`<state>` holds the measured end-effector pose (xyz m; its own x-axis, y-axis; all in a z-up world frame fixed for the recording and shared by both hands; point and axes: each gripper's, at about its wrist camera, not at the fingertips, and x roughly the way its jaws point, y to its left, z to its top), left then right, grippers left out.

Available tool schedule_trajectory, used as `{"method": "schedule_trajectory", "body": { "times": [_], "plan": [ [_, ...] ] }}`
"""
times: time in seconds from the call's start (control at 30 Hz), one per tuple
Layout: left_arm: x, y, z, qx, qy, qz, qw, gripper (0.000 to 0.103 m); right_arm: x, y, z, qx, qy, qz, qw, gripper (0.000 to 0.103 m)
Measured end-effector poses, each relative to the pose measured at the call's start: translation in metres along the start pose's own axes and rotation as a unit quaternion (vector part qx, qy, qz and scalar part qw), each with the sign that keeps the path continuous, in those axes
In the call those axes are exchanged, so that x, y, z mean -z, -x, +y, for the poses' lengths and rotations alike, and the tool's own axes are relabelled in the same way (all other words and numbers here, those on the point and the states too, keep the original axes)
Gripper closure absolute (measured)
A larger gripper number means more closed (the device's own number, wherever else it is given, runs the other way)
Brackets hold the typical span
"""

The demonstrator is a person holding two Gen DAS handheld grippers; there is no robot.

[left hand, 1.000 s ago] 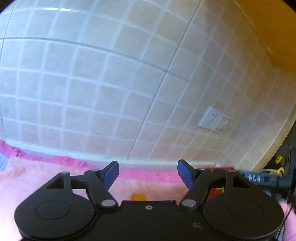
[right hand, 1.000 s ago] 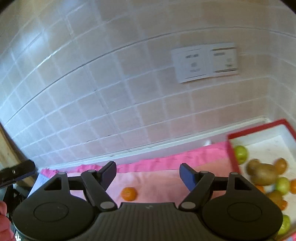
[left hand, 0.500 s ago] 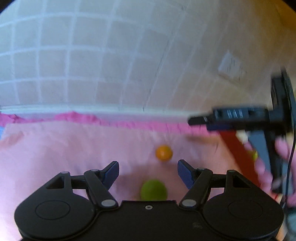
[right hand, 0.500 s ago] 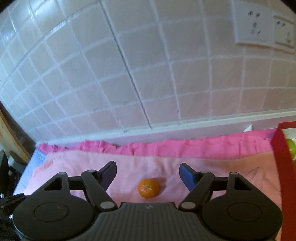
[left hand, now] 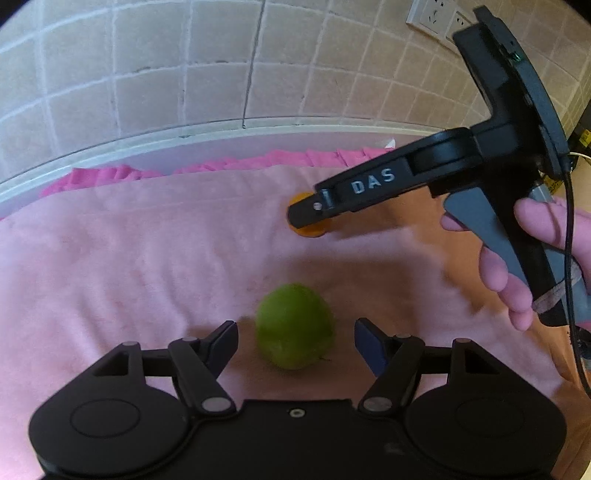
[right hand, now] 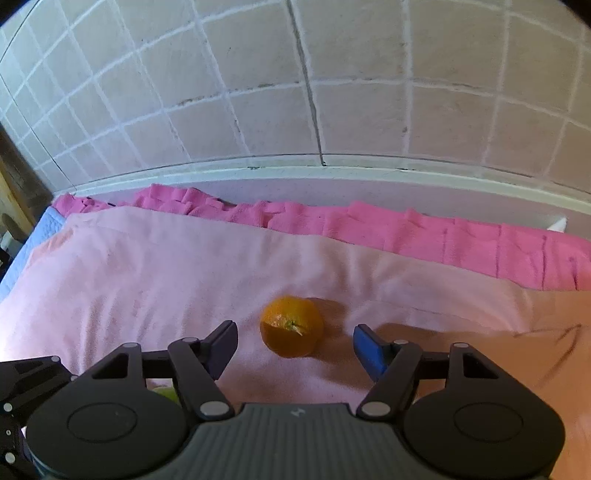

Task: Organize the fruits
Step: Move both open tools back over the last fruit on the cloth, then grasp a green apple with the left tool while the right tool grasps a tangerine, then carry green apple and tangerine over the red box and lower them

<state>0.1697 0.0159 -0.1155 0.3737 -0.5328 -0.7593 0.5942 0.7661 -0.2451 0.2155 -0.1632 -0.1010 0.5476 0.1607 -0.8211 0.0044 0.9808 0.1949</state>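
Pink cloth (left hand: 129, 266) covers the counter, w/ a brighter pink layer (right hand: 443, 236) bunched along its back edge under the tiled wall (right hand: 258, 92). Our left gripper (left hand: 295, 341) is spread wide, jaws either side of a green fruit (left hand: 294, 325) that sits on the cloth btwn them, not touching either pad. Our right gripper (right hand: 295, 341) is spread the same way around an orange (right hand: 291, 326), stem scar facing up, also untouched. In the left view the right gripper (left hand: 314, 214) reaches in from the right edge, held by our right hand (left hand: 535, 258), tip over the orange (left hand: 310, 230), which lies nearer the back edge than the green fruit. White socket (left hand: 428, 16) on the wall, top right.
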Motion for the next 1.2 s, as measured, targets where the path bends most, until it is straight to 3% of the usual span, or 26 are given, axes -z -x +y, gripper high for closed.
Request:
{"method": "schedule_trajectory", "body": {
  "times": [0.33, 0.5, 0.6, 0.7, 0.93, 1.2],
  "plan": [
    [0.002, -0.006, -0.008, -0.009, -0.002, 0.01, 0.9999, 0.021, -0.007, -0.015, 0.009, -0.002, 0.015, 0.007, 1.0, 0.048],
    [0.001, -0.007, -0.009, -0.015, -0.004, 0.01, 0.9998, 0.042, -0.007, -0.02, 0.01, 0.006, 0.02, 0.011, 1.0, 0.051],
    [0.0, -0.005, -0.009, -0.017, -0.007, 0.008, 0.9998, 0.044, -0.007, -0.021, 0.011, 0.011, 0.026, 0.017, 0.999, 0.06],
    [0.001, -0.006, -0.009, -0.019, -0.011, 0.008, 0.9997, 0.044, -0.008, -0.014, 0.007, 0.002, 0.02, 0.016, 1.0, 0.061],
    [-0.009, 0.009, -0.013, -0.02, -0.013, -0.012, 0.9997, 0.044, -0.01, 0.025, -0.003, 0.008, 0.002, -0.02, 1.0, 0.061],
    [-0.034, 0.046, -0.033, -0.031, -0.036, -0.062, 0.9969, 0.044, 0.001, 0.112, -0.028, 0.039, -0.031, -0.086, 0.995, 0.061]
  ]
}}
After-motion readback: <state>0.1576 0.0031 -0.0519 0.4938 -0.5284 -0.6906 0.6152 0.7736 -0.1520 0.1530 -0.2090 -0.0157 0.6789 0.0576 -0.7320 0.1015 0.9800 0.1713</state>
